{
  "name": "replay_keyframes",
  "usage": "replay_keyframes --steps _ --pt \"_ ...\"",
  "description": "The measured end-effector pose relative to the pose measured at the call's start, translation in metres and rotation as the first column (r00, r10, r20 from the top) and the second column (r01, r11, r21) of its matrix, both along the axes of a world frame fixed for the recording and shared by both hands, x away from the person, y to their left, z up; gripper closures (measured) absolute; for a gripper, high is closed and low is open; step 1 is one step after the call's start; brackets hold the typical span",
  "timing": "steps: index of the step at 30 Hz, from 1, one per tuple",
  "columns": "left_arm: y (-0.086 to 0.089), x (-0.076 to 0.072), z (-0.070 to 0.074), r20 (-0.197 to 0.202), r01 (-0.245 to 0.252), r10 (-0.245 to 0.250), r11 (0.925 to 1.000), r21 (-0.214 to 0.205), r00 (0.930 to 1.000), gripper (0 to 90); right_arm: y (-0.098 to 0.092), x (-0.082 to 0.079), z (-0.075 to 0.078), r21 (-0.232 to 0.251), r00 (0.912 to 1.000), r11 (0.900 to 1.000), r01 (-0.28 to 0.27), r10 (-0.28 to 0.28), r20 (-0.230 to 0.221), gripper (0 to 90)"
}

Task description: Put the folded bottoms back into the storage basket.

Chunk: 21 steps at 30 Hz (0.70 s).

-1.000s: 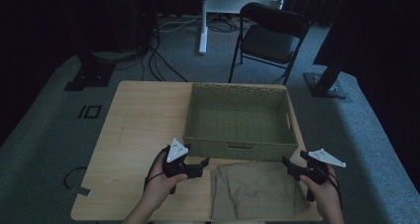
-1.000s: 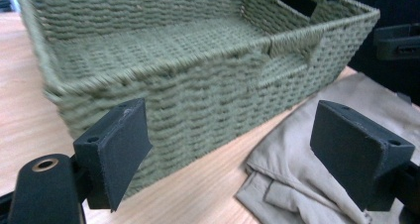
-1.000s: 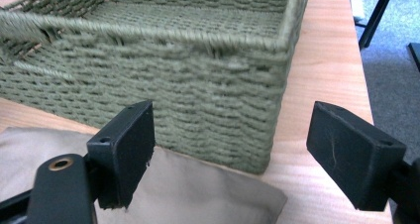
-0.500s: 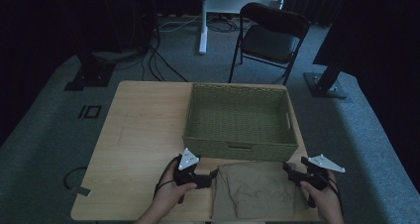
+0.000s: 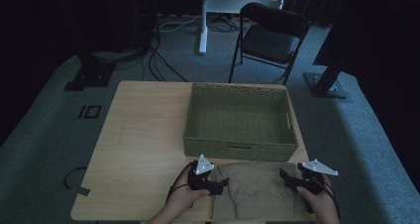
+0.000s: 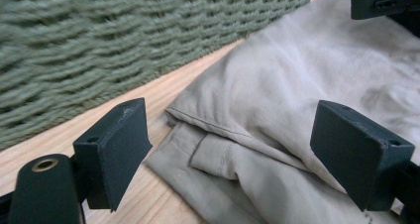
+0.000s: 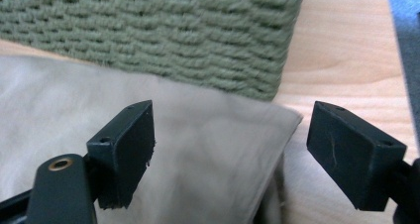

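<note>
— What's laid out over there?

— A pale wooden table (image 5: 143,149) on grey carpet, with a black folding chair (image 5: 270,38) standing behind its far edge. The biggest thing on the table is a green woven basket (image 5: 240,147), rectangular, sitting toward the right and far side.

— And in front of the basket?

— A folded beige garment (image 5: 257,192) lies flat at the near edge, right up against the basket's front wall. From the left gripper view you can see a seam and a folded-over hem at its corner, with bare wood between that corner and the weave.

— Where are the person's hands?

— Either side of the cloth. The left gripper (image 5: 220,184) is at the garment's left edge, its jaws spread wide apart, the corner of the fabric lying between and below them — nothing pinched. The left hand (image 5: 185,196) wraps the handle from the near side.

— And the other?

— The right gripper (image 5: 285,177) is at the garment's right edge, jaws likewise wide apart. In its own view the cloth's right corner lies between them, basket wall just behind. The right hand (image 5: 319,201) holds it near the table's corner.
</note>
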<state>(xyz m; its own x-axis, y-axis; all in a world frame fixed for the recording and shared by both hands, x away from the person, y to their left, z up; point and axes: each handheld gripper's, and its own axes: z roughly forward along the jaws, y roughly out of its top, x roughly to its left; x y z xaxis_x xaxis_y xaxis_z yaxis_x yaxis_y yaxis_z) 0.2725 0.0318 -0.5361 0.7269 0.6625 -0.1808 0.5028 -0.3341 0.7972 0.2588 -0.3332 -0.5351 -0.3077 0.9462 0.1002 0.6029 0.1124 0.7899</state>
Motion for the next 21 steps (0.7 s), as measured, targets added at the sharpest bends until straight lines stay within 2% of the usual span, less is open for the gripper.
replay_keyframes --steps 8,10,12,14,17,21 --pt "-0.011 0.002 -0.014 -0.023 0.020 -0.019 0.9994 0.030 0.9996 15.9 0.004 0.000 -0.008 -0.022 0.9994 0.9996 -0.016 0.015 -0.032 18.3" --pt "-0.014 0.003 -0.015 -0.041 0.015 -0.013 0.9992 0.036 0.9991 15.9 0.004 0.000 -0.010 -0.026 0.9990 0.9994 -0.020 0.019 -0.039 18.3" --pt "-0.016 0.004 -0.014 -0.028 0.015 -0.014 0.9990 0.041 0.9995 15.9 0.004 0.000 -0.014 -0.038 0.9979 0.9991 -0.019 0.016 -0.063 18.4" --pt "-0.019 0.005 -0.015 -0.031 0.019 -0.017 0.9978 0.064 0.9994 15.9 0.004 0.000 -0.018 -0.031 0.9968 0.9994 -0.017 0.015 -0.078 18.2" --pt "-0.023 0.007 -0.015 -0.044 0.019 -0.015 0.9957 0.091 0.9989 15.9 0.005 0.000 -0.018 -0.037 0.9970 0.9991 -0.022 0.020 -0.075 18.6" --pt "-0.028 0.009 -0.015 -0.042 0.017 -0.013 0.9942 0.106 0.9990 15.2 0.008 -0.001 -0.020 -0.056 0.9974 0.9978 -0.036 0.032 -0.064 19.5"
